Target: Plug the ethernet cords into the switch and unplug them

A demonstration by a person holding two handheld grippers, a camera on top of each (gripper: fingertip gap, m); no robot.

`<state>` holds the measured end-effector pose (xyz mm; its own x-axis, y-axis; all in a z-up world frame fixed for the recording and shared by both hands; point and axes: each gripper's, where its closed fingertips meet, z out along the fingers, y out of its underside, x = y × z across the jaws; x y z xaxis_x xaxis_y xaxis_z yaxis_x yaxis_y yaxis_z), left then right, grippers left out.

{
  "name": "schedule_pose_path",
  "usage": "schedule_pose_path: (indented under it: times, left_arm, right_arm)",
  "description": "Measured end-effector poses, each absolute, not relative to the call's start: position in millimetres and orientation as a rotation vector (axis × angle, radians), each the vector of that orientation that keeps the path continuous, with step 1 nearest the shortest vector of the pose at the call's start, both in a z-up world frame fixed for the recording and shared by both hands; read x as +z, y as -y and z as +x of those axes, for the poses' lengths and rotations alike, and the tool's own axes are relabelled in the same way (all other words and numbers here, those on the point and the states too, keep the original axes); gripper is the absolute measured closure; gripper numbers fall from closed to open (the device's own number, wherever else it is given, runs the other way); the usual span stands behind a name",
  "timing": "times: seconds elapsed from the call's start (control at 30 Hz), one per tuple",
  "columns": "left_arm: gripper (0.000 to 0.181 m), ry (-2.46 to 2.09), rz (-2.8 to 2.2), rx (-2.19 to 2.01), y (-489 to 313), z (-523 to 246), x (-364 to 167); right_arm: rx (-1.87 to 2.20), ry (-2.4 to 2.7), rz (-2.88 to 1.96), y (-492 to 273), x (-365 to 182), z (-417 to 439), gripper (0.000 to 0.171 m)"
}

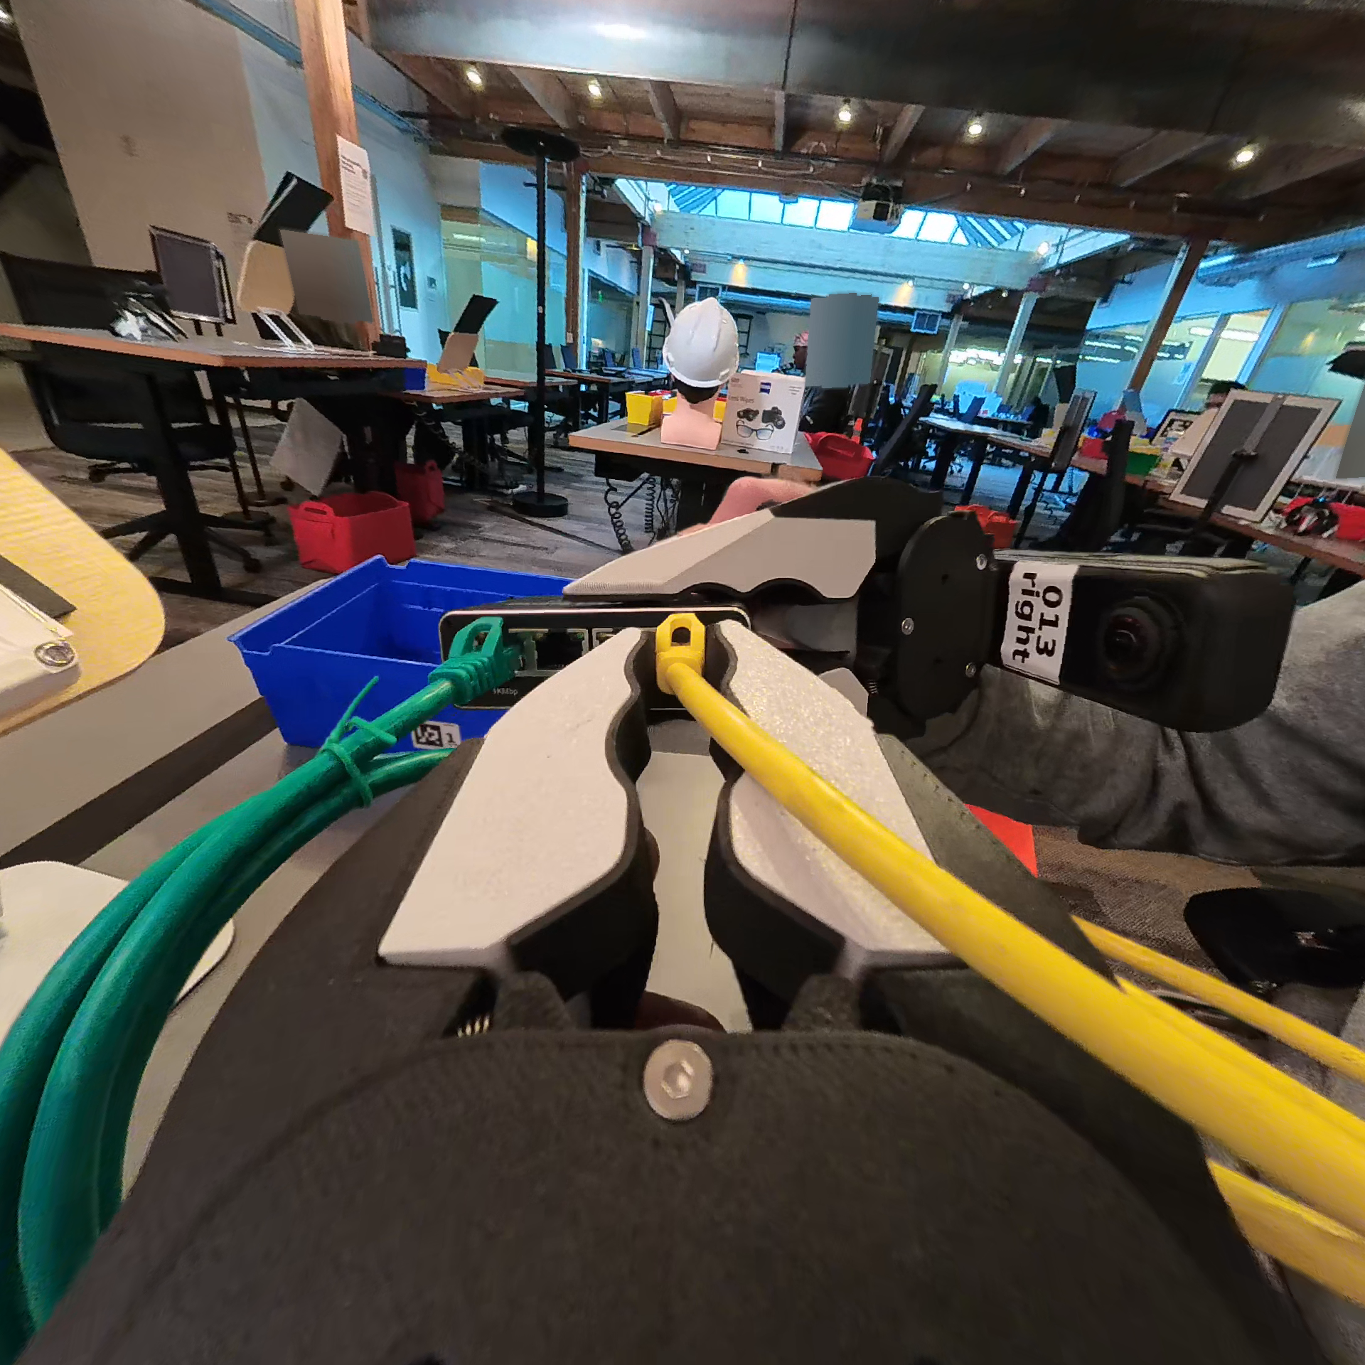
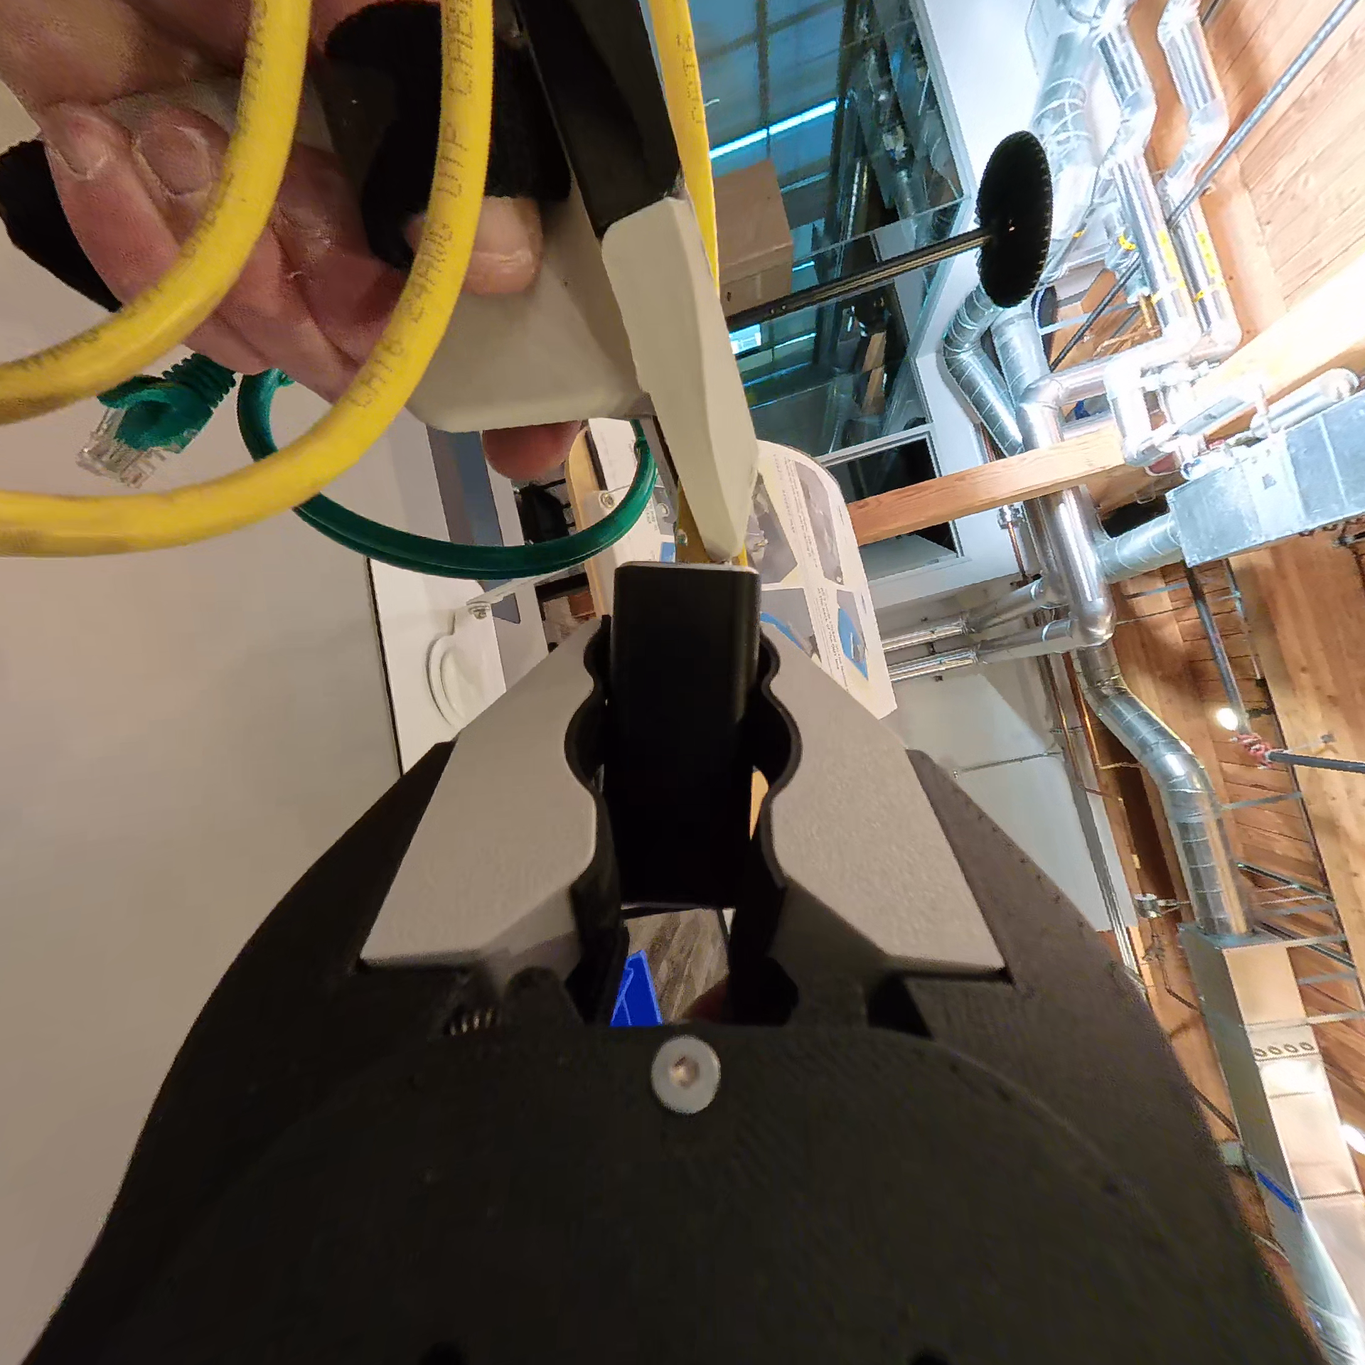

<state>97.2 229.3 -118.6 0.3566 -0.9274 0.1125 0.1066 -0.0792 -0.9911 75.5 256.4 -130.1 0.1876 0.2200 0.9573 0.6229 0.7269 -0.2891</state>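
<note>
In the left wrist view my left gripper (image 1: pixel 679 654) is shut on the yellow cord's plug (image 1: pixel 679 635), which sits at a port of the black switch (image 1: pixel 561 654). The yellow cord (image 1: pixel 886 827) runs back over my right finger. A green cord's plug (image 1: pixel 480 657) is seated in the switch's leftmost port. My right gripper (image 2: pixel 683 654) is shut on the switch (image 2: pixel 683 739) and holds it from its right end, above the table. The right wrist view also shows the green cord's loose far plug (image 2: pixel 137 432).
A blue bin (image 1: pixel 332 650) stands just behind the switch on the grey table (image 1: pixel 148 739). The right gripper's camera body (image 1: pixel 1123 642) juts out at the right. A hand (image 2: pixel 221 221) holds the left gripper amid yellow cord loops (image 2: pixel 414 310). Desks and red bins stand beyond.
</note>
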Motion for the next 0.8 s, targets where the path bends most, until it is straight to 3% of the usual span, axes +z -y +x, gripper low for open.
schedule_pose_path:
  times: [0.5,0.8]
  left_arm:
    - [0.162,-0.793,-1.42,-0.938,-221,71,-133]
    - [0.164,-0.602,-1.547,-0.617,-234,-45,-135]
  right_arm:
    - [-0.388,1.419,-0.796,-274,-146,93,0.14]
    - [-0.51,1.539,-0.907,-298,-185,117,0.14]
